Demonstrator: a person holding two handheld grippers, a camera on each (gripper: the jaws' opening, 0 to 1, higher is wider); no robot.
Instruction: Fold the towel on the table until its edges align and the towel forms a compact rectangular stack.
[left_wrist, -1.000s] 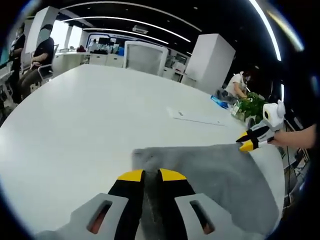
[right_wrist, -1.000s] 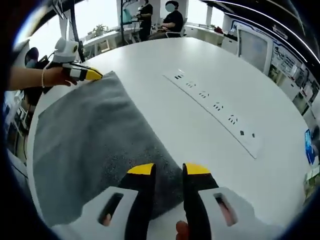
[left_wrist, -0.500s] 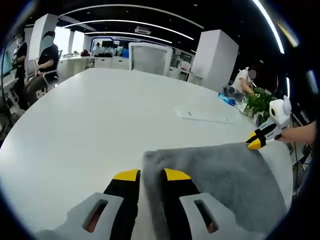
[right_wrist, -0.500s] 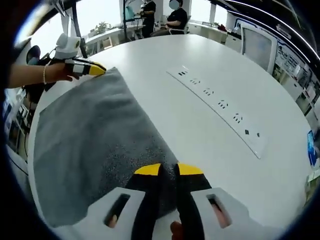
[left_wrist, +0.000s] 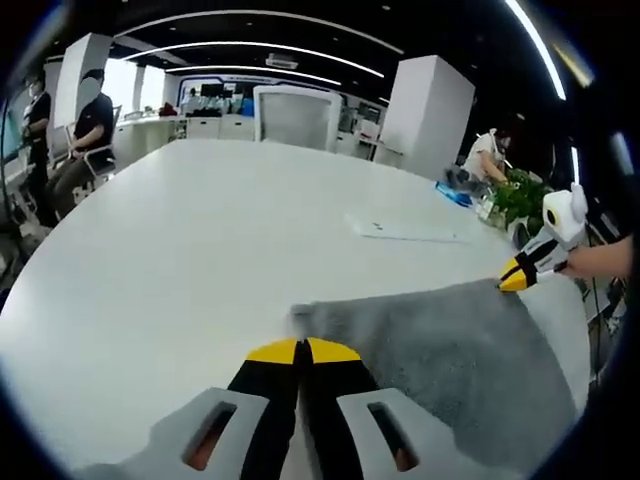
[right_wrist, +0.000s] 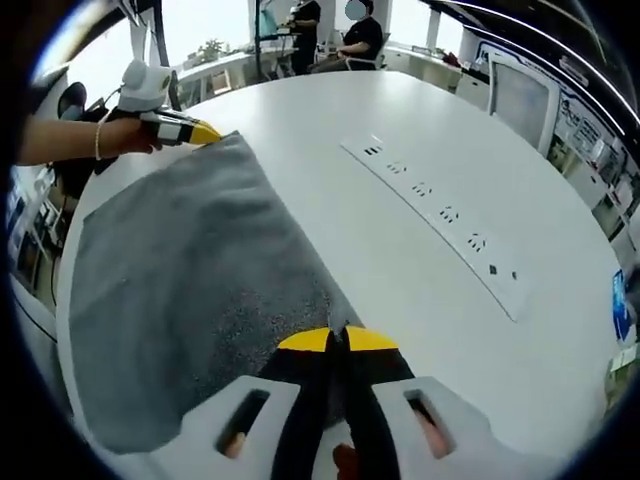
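A grey towel (left_wrist: 450, 340) lies flat on the white table (left_wrist: 180, 230). My left gripper (left_wrist: 302, 348) is shut on its near corner, with the cloth pinched between the yellow tips. At the right edge of the left gripper view, my right gripper (left_wrist: 516, 277) pinches the neighbouring corner. In the right gripper view the towel (right_wrist: 190, 260) spreads to the left over the table (right_wrist: 330, 120), and my right gripper (right_wrist: 338, 339) is shut on the corner at its tips. The left gripper (right_wrist: 203, 132), held by a hand, grips the far corner at the upper left.
A flush white socket strip (right_wrist: 445, 215) runs across the table beside the towel, also seen as the strip (left_wrist: 405, 232). A potted plant (left_wrist: 515, 205) stands past the table edge. People sit at desks (right_wrist: 345, 40) in the background. The towel's near side lies close to the table edge.
Both grippers went from open jaws straddling the towel corners to jaws shut on them. The towel itself still lies flat in the same place.
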